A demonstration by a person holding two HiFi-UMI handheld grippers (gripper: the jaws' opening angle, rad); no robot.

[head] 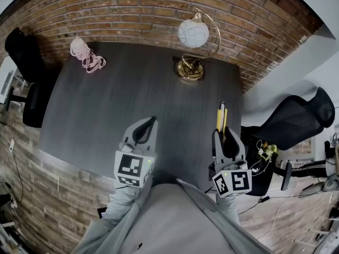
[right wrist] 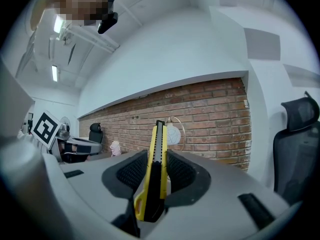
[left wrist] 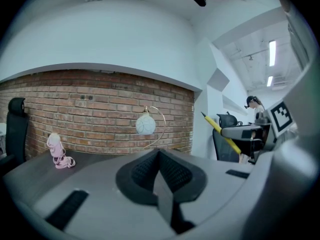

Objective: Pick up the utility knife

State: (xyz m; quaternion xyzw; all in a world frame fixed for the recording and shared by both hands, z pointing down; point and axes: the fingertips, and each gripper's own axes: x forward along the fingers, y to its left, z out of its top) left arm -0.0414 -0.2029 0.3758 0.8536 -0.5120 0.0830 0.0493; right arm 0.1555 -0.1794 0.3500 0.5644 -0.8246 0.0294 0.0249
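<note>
– Utility knife [right wrist: 156, 169]: where is it at this moment?

– In the right gripper [head: 224, 136], right of centre in the head view. The jaws are clamped on the flat sides of its yellow and black body, near the rear end with the loop, so most of the length juts out ahead of the pads towards the brick wall [head: 132, 4].

– Why grip it so far back?

– My guess is that the flat sides give the ribbed pads something square to press on, and holding it edge-up keeps it from twisting. It looks lifted clear of the dark table [head: 106, 115]; the left gripper view shows it slanting up in the air at the right of that frame.

– And the left gripper [head: 145, 128]?

– Its jaws are pressed together with nothing between them. It hangs low, left of centre in the head view, well apart from the knife. It seems simply parked out of the way, since this job needs one hand only.

– Anything else on the table?

– A lamp [head: 193, 36] with a white globe and brass base at upper centre, and a small pink object [head: 86, 54] at upper left. Both sit far from the grippers.

– Any brand or writing?

– None I can read. The knife shows no legible mark, and the cubes on the grippers carry only black and white square patterns.
</note>
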